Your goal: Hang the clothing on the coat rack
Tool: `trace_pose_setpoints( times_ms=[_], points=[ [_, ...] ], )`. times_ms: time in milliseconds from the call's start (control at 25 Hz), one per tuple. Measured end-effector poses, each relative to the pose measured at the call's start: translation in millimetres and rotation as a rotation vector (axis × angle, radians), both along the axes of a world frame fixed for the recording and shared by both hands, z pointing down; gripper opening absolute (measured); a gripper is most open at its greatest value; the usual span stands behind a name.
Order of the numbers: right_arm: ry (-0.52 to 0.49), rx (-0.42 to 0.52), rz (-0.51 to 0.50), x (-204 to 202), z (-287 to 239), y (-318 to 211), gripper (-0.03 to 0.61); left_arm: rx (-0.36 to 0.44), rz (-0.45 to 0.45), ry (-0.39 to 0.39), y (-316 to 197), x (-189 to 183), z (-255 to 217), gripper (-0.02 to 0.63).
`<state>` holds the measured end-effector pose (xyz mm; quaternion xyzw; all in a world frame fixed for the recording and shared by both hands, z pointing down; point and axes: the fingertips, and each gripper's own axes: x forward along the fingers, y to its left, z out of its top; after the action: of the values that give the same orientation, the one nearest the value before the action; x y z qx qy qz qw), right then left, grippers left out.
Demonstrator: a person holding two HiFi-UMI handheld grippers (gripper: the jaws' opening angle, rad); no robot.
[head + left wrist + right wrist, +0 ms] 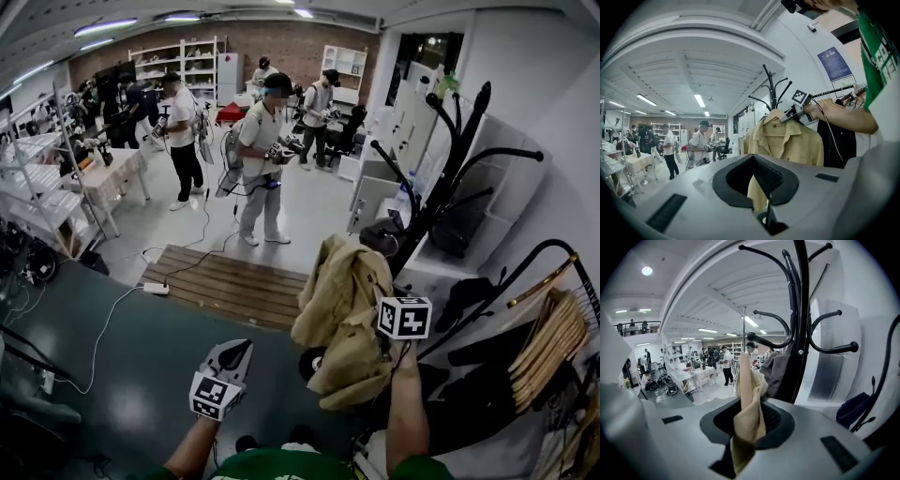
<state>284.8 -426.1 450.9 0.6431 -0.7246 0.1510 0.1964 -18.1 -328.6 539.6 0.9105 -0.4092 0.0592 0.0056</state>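
A tan shirt (342,309) hangs on a wooden hanger, and my right gripper (377,295) is shut on it near the collar. In the right gripper view the tan fabric (749,420) is bunched between the jaws, and the hanger's pale wood (743,369) rises just beyond it. The black coat rack (441,173) stands close behind the shirt, and its curved hooks (771,341) are just past my right gripper (747,425). My left gripper (234,354) hangs lower left, apart from the shirt, jaws slightly open and empty. In the left gripper view the shirt (787,140) faces me.
A dark garment (777,369) hangs on the rack. A clothes rail (525,258) at the right carries wooden hangers (553,342) and black clothes (469,384). A wooden platform (230,281) and a cable with a power strip (156,289) lie on the floor. Several people (261,155) stand farther off.
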Motion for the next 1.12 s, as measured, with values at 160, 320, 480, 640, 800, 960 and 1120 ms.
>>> trace_pose_setpoints(
  times_ms=[160,320,480,640,800,960,1120],
  points=[
    [-0.003,-0.008,0.008,5,0,-10,0.069,0.001,0.004,0.008,-5,4,-1,0.003],
    [-0.003,-0.007,0.018,9,-4,-20,0.069,0.001,0.003,0.008,-11,6,0,0.003],
    [-0.013,-0.011,0.019,12,0,-33,0.069,-0.002,-0.003,0.005,-17,3,3,0.003],
    [-0.002,-0.022,0.045,17,0,-39,0.069,-0.006,-0.011,0.005,-22,-2,5,0.003],
    [-0.005,-0.039,0.056,21,10,-44,0.069,-0.006,-0.010,0.005,-25,-2,5,0.003],
    [-0.005,-0.069,0.071,23,26,-47,0.069,-0.010,-0.006,0.003,-27,-2,5,0.003],
    [-0.007,-0.080,0.100,34,39,-48,0.069,-0.016,-0.004,0.004,-29,1,9,0.003]
  ],
)
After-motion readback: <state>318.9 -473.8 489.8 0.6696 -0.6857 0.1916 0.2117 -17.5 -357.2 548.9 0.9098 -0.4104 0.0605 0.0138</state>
